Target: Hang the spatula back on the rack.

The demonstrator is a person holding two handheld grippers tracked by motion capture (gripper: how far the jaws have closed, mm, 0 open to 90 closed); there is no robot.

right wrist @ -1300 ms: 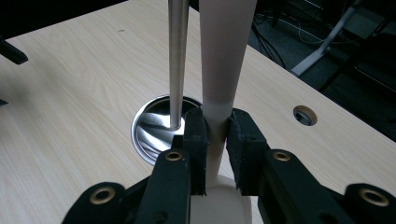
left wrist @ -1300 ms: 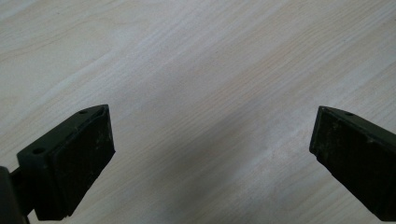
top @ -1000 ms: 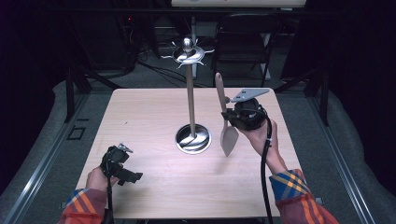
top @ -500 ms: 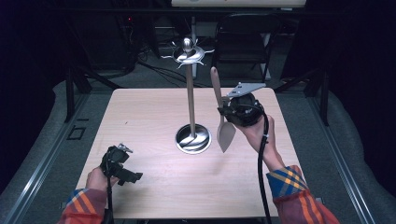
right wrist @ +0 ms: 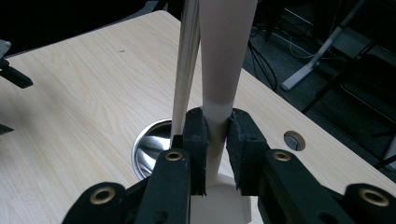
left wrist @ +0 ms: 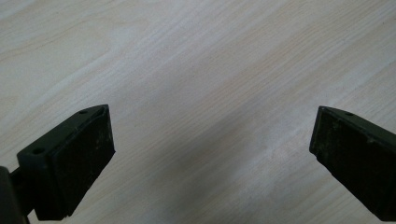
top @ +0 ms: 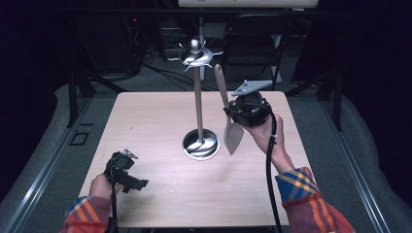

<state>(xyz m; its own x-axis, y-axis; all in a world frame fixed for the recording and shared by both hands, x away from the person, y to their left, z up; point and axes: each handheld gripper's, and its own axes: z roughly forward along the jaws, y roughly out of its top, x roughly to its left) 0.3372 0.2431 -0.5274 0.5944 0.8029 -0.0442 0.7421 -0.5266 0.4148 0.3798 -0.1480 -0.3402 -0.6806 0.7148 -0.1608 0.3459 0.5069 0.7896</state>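
So the pale wooden table [top: 160, 121] carries a tall chrome utensil stand with hooked top [top: 198, 104]. Right gripper [right wrist: 215, 140] pinches a beige spatula [top: 228, 116] just beside the stand's pole — looks like hanging time; next, lift its handle end toward a hook. Left gripper [top: 127, 174] rests wide and empty, well apart from the stand.

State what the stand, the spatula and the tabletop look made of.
Stand: polished metal, probably steel; its base mirrors light.
Spatula, clamped in the right claw: matte beige, likely silicone or plastic; no grain shows.
Tabletop: pale wood or wood-look laminate with visible grain.
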